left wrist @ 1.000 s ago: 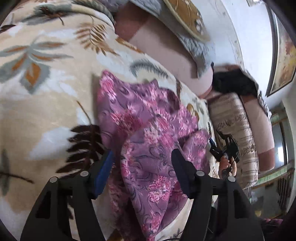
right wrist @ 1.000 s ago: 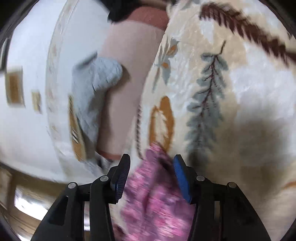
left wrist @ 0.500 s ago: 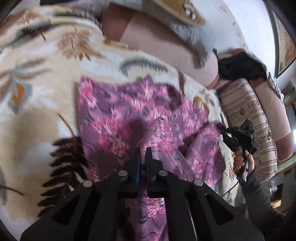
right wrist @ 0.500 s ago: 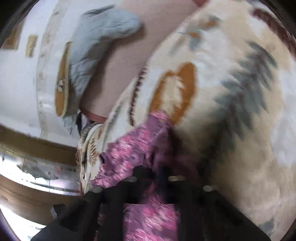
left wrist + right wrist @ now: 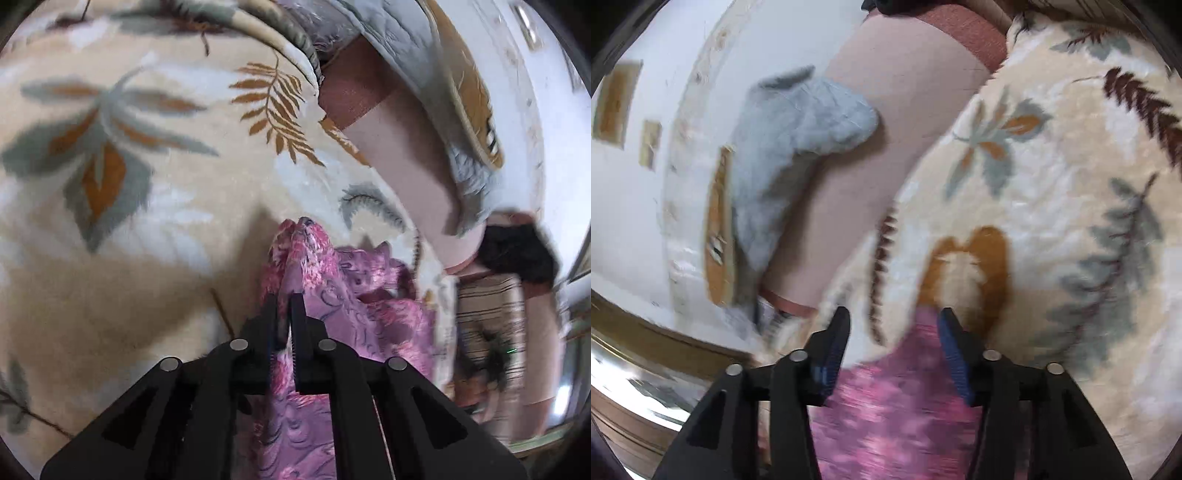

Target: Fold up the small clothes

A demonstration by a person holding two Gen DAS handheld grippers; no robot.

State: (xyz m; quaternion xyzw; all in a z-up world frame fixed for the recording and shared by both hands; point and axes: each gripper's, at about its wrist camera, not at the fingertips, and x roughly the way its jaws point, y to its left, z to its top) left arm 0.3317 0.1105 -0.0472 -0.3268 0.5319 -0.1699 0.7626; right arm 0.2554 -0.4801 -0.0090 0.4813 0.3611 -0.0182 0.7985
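A purple-pink floral garment lies bunched on a cream leaf-patterned blanket. In the left wrist view my left gripper is shut on a raised fold of it, and the cloth peaks just beyond the fingertips. In the right wrist view my right gripper has its jaws opening. The blurred garment lies under and between the blue-padded fingers, and no pad presses on it. The cloth's edge ends near the fingertips, on the blanket.
A pink sofa back borders the blanket, with a grey quilted pillow leaning on it. At the right edge sit a striped cushion and a black item. White wall with frames lies beyond.
My left gripper closed on a fold of the garment and drew it up into a peak. My right gripper shut on the cloth's edge, then opened and let it go.
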